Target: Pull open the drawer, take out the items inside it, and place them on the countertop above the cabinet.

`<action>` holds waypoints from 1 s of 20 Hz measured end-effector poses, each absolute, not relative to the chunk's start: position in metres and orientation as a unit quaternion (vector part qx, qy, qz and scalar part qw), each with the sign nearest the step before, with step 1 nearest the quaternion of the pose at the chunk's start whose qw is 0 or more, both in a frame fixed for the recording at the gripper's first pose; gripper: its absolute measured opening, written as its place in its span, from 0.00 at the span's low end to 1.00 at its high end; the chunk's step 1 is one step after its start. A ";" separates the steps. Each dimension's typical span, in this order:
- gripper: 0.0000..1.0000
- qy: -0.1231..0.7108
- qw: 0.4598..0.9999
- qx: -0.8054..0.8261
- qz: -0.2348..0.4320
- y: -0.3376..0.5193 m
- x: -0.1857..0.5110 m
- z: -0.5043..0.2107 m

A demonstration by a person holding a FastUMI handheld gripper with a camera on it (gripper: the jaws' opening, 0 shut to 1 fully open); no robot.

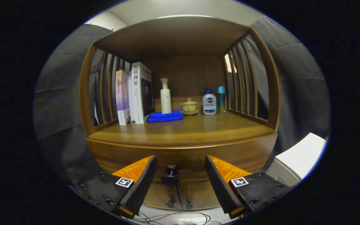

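Note:
A wooden cabinet stands straight ahead, its countertop (180, 129) a broad brown shelf under a roofed niche. Below the countertop runs the drawer front (180, 156), closed, with a small dark round knob (171, 175) at its middle. My gripper (180, 170) is open, its two fingers spread wide apart. The knob sits between the fingers, nearer the left one, and neither finger touches it. What lies inside the drawer is hidden.
At the back of the countertop stand several books (134, 93), a white pump bottle (165, 97) on a folded blue cloth (165, 117), a lidded tea cup (189, 107), a squat bottle (209, 103) and a slim teal bottle (221, 99). Two lower doors (180, 195) sit beneath the drawer. A white box (302, 154) stands right.

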State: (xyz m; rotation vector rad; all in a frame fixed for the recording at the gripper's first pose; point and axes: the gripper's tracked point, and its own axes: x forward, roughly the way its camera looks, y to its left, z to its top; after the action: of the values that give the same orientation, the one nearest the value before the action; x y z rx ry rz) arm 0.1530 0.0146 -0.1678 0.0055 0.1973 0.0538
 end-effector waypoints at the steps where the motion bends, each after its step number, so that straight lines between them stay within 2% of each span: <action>1: 0.97 0.101 0.995 -0.002 0.026 0.015 0.154 -0.178; 7: 0.97 0.123 0.992 -0.017 0.025 0.019 0.179 -0.220; 9: 0.93 0.120 0.992 -0.029 0.035 0.025 0.185 -0.225; 12: 0.71 0.122 0.990 -0.051 0.042 0.031 0.187 -0.234; 20: 0.40 0.106 0.991 -0.081 0.033 0.034 0.187 -0.235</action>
State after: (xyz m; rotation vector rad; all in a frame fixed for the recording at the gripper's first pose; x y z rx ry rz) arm 0.1871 0.0345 -0.2351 -0.1616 0.2119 0.0663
